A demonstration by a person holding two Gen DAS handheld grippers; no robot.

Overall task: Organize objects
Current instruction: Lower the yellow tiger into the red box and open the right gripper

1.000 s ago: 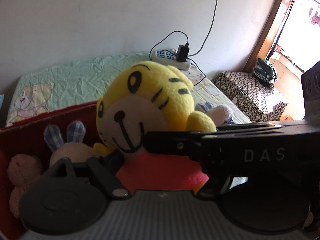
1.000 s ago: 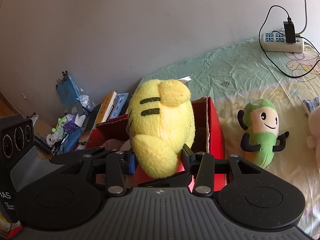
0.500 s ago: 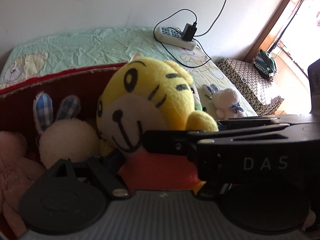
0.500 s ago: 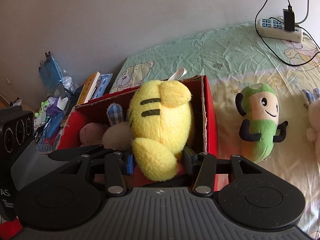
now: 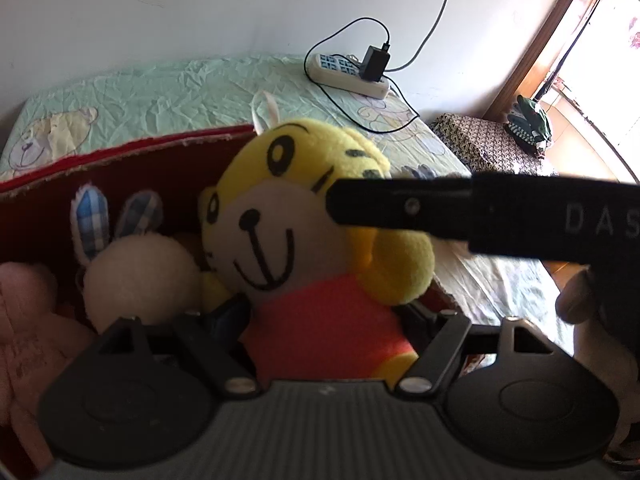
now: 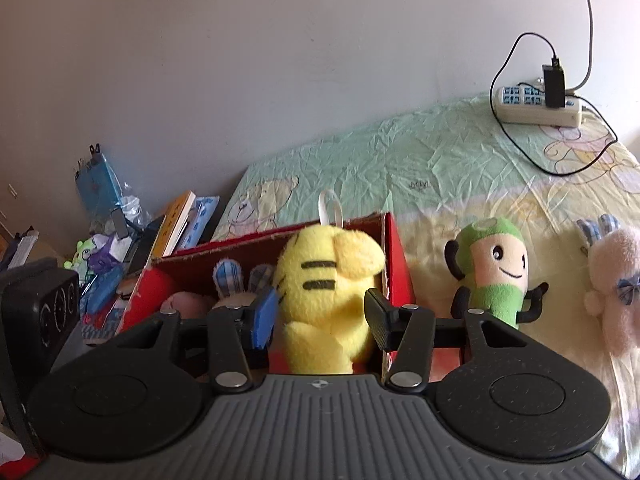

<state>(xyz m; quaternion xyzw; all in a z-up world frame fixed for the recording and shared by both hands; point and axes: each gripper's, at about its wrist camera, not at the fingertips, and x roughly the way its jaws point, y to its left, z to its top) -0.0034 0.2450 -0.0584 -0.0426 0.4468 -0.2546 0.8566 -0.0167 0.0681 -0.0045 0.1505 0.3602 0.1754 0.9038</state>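
A yellow tiger plush [image 5: 304,248] in a red shirt sits in the red cardboard box [image 5: 120,156] on the bed, beside a cream bunny [image 5: 136,276] and a pink plush [image 5: 24,320]. My left gripper [image 5: 324,316] is open, its fingers spread on either side of the tiger's body. My right gripper [image 6: 320,312] is open too, its fingers standing just off the tiger's back [image 6: 324,292]. The right gripper's finger [image 5: 400,210] crosses the left wrist view in front of the tiger's head. The box also shows in the right wrist view [image 6: 394,248].
A green bean plush [image 6: 492,272] and a pink bunny plush [image 6: 612,288] lie on the bed right of the box. A power strip [image 6: 536,108] with cables lies by the wall. Books and clutter [image 6: 132,240] sit left of the bed. A patterned stool [image 5: 492,148] stands beside the bed.
The tiger has come down into the box. Both grippers have opened and let go of it, and the right gripper has drawn back a little.
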